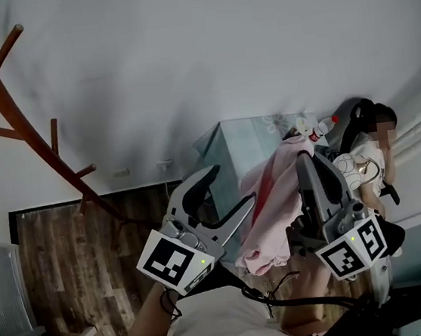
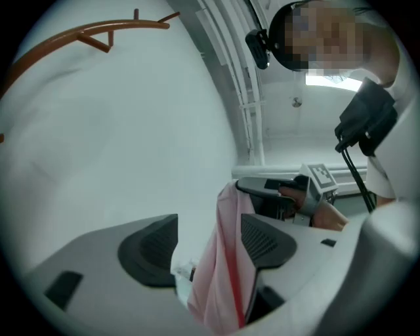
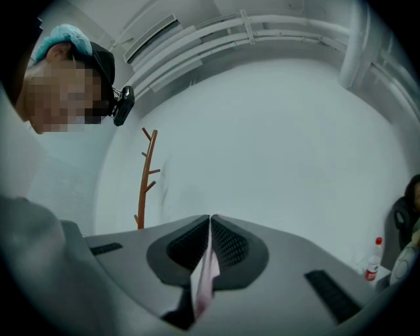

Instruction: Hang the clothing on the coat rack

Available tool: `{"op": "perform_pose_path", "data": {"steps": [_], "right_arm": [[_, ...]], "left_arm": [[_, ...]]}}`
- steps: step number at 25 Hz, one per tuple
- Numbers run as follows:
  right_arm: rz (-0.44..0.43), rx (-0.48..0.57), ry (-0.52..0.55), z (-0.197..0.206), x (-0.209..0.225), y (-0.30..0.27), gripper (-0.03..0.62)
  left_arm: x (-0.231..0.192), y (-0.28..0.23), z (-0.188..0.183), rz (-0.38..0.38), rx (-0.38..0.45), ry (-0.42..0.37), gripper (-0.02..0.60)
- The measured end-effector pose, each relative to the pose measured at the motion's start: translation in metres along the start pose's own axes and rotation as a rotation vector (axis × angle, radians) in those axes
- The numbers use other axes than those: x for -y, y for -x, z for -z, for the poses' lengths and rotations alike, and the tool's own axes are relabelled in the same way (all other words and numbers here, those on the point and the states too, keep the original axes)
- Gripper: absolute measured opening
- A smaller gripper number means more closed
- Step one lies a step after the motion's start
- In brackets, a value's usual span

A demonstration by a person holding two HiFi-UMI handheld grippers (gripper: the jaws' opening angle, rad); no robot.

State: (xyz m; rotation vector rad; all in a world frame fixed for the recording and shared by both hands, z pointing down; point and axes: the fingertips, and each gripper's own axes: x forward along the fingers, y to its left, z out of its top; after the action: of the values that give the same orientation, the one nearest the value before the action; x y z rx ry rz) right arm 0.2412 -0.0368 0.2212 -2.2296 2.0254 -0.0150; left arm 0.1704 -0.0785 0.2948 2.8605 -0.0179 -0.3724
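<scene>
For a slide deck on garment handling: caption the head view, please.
Shut right gripper holds a pink garment beside the open left gripper, coat rack at upper left.

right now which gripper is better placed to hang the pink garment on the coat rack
Right: the right gripper has its jaws shut on the pink garment; the left gripper has jaws apart, cloth loose between them.

head view: above, looking down | gripper views: along own jaws | shared: coat rack (image 3: 140,197)
</scene>
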Motion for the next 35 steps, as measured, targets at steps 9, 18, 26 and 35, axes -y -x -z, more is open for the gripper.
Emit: {"op": "perform_pose_path", "data": {"steps": [9, 18, 26, 35], "right_arm": [[-0.139, 0.111, 0.009, -0.038, -0.049, 0.008, 0.023], [-0.302, 0.159, 0.034, -0.058, -0.096, 0.009, 0.023], [-0.447, 0.173, 0.019, -0.063, -0.134, -0.008, 0.023], [-0.531, 0.209, 0.002, -0.071, -0.144, -0.012, 0.023]], "left_arm": [[0.022, 0.008, -0.029, 0.047, 0.012, -0.091, 0.300], [0.000, 0.017, -0.024, 0.072, -0.087, -0.172, 0.299], [-0.032, 0.039, -0.039, 0.066, -0.107, -0.200, 0.122], [-0.047, 0.088, -0.101, -0.220, 0.000, -0.330, 0.016]]}}
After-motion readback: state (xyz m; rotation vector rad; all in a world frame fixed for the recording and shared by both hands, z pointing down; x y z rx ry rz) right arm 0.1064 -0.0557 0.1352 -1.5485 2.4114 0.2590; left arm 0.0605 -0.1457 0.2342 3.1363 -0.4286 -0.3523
